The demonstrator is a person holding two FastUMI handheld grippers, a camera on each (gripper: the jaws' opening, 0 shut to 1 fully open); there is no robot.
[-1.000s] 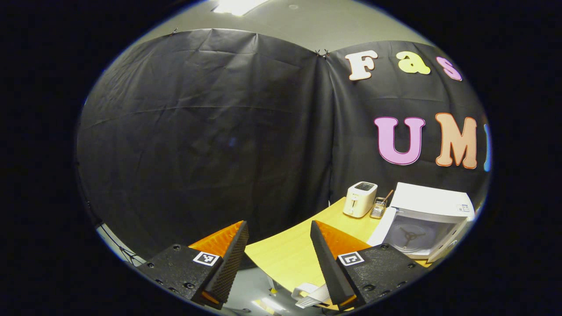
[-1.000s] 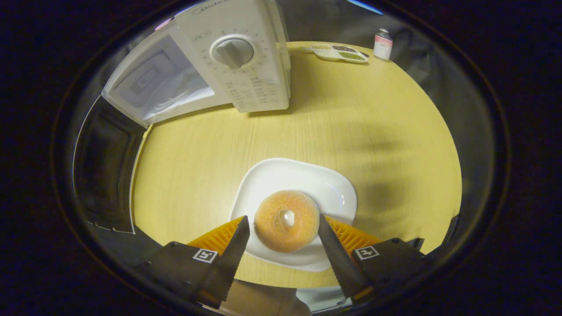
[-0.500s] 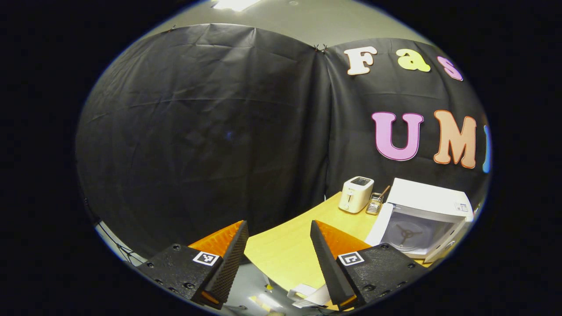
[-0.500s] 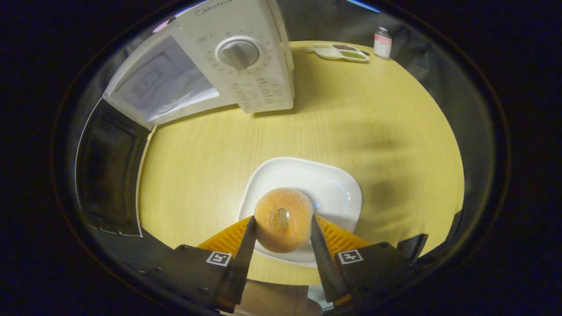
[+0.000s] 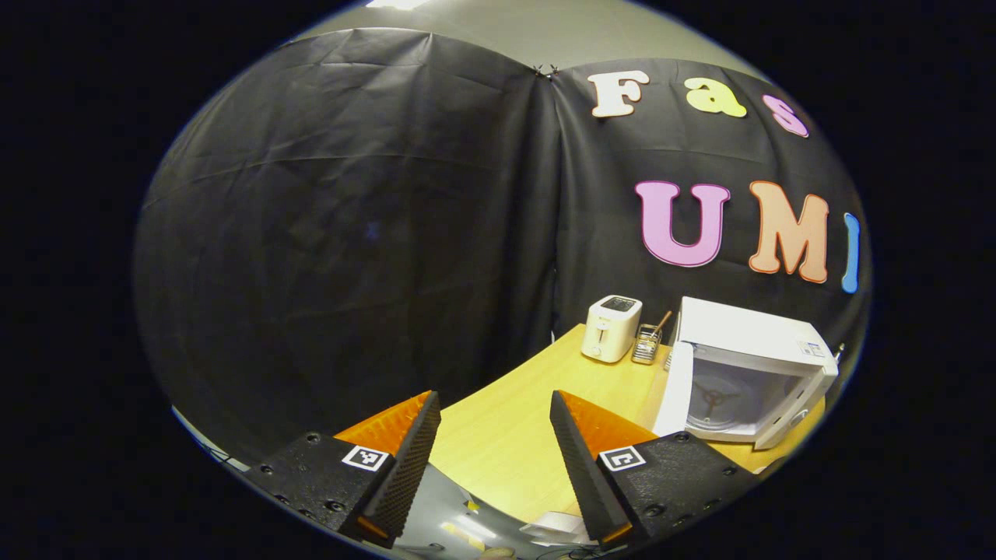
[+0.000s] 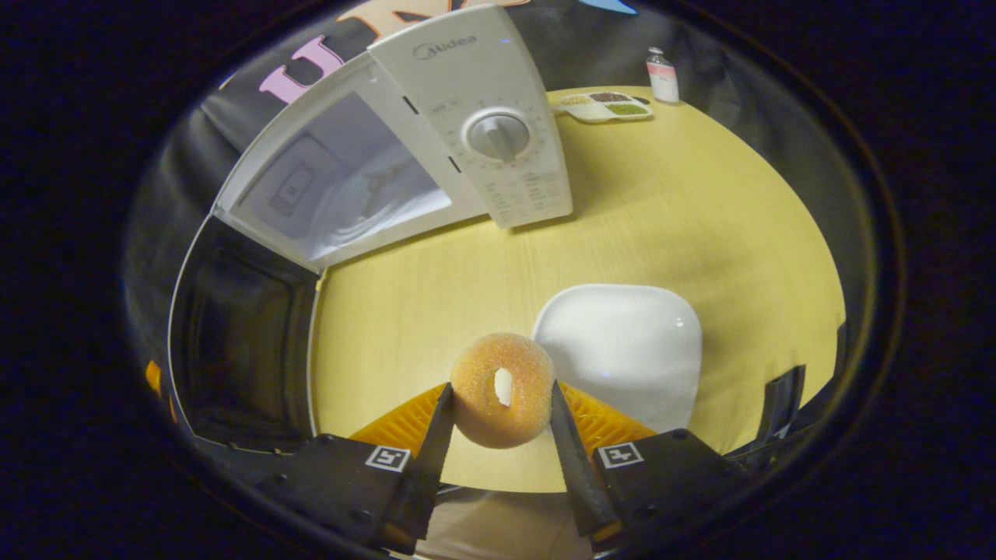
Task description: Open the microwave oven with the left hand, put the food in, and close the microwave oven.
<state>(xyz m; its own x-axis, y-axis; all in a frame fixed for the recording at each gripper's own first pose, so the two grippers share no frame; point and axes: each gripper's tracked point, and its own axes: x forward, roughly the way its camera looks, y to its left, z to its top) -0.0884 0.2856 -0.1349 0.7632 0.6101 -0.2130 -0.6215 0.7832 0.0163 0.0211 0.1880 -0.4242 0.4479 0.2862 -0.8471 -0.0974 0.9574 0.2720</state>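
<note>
Sugar-dusted and golden, the doughnut (image 6: 503, 389) is now pinched between the jaws of our right gripper (image 6: 498, 420), both fingers pressing its sides. Half a second ago it was already squeezed but still over the white plate (image 6: 622, 350); now it's lifted clear and hangs over bare yellow wood, with the plate off to the right of it. A second ago the jaws were still wide around it, so we've gone from straddling to gripping to carrying pretty quick. Our read: the pick is done and we're into the carry toward the microwave oven (image 6: 467, 132).

The door (image 6: 233, 327) is swung fully open, so the opening step looks finished. What's left is getting the doughnut into the cavity and shutting the door.

Our left gripper (image 5: 490, 435) is idle with its jaws wide and nothing between them, sitting above the near edge of the surface (image 5: 513, 420). That view has drifted a bit, with the microwave oven (image 5: 747, 373) sliding further into the picture.

The left gripper view gives us the far side of things: a white toaster (image 5: 611, 327) and a small wire holder (image 5: 646, 346) beside the oven, plus the turntable hub inside the cavity. The right gripper view gives us the control dial (image 6: 498, 134), a divided dish (image 6: 603, 105) and a little bottle (image 6: 663, 74) at the far edge.
</note>
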